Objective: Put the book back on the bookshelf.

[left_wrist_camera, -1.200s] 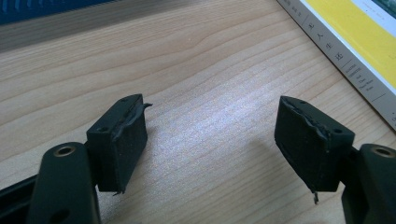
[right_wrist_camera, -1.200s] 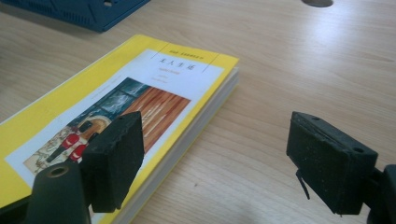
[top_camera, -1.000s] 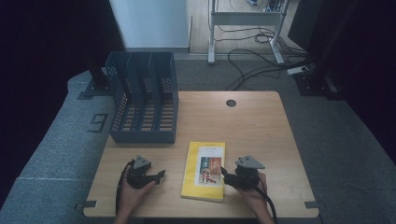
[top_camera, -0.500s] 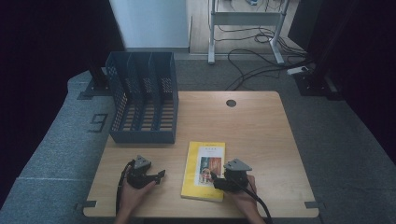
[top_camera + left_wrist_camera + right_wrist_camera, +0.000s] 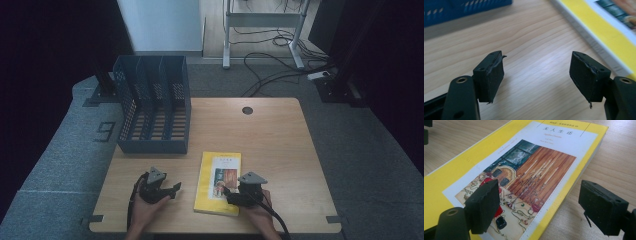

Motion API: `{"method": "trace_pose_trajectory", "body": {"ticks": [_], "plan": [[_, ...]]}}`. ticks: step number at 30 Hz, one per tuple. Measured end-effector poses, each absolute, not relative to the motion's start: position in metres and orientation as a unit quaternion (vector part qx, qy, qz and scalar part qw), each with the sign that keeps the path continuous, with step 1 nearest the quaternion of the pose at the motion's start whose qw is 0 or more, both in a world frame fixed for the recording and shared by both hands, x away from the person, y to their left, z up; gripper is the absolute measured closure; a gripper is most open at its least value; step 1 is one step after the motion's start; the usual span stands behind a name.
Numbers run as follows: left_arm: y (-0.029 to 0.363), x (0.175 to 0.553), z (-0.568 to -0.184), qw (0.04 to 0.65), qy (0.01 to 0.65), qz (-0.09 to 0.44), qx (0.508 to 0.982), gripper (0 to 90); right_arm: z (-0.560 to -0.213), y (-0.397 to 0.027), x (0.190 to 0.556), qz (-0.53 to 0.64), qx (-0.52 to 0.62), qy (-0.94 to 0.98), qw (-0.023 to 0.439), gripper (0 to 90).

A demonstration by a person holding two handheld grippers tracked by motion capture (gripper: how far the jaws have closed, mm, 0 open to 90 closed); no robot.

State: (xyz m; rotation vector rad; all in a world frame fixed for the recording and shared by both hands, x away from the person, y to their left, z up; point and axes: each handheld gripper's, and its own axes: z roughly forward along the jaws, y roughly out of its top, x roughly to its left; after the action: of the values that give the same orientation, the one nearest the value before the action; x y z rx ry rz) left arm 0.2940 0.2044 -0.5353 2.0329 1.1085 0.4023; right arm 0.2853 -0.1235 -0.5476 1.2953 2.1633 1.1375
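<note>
High view: yellow book [image 5: 218, 181] lies flat near the table's [image 5: 280, 140] front edge, long axis running away. Right gripper [image 5: 235, 196], jaws wide, straddles its right edge; left gripper [image 5: 172, 189], also wide, waits beside.

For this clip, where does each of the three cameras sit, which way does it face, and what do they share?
High view: above the person's side, looking forward and down on the table; both hands, left gripper and right gripper at the bottom.
Left gripper view: on the left gripper, looking along open jaws at bare wood, the book's edge right.
Right gripper view: on the right gripper, open jaws over the book's corner.
Shared: the yellow book appears in all three.
</note>
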Motion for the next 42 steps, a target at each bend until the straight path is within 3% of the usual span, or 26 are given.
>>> {"method": "trace_pose_trajectory", "body": {"ticks": [14,25,42], "plan": [[0.159,0.280,-0.531,0.419,0.392,0.097,0.813,26.5,-0.549,-0.126,0.287,0.413,0.460,0.769,0.165,21.0],[0.130,0.275,-0.541,0.398,0.372,0.076,0.835,27.3,-0.550,-0.127,0.288,0.414,0.463,0.767,0.161,21.3],[0.127,0.279,-0.545,0.402,0.388,0.052,0.828,26.1,-0.550,-0.125,0.289,0.414,0.464,0.766,0.164,19.4]]}}
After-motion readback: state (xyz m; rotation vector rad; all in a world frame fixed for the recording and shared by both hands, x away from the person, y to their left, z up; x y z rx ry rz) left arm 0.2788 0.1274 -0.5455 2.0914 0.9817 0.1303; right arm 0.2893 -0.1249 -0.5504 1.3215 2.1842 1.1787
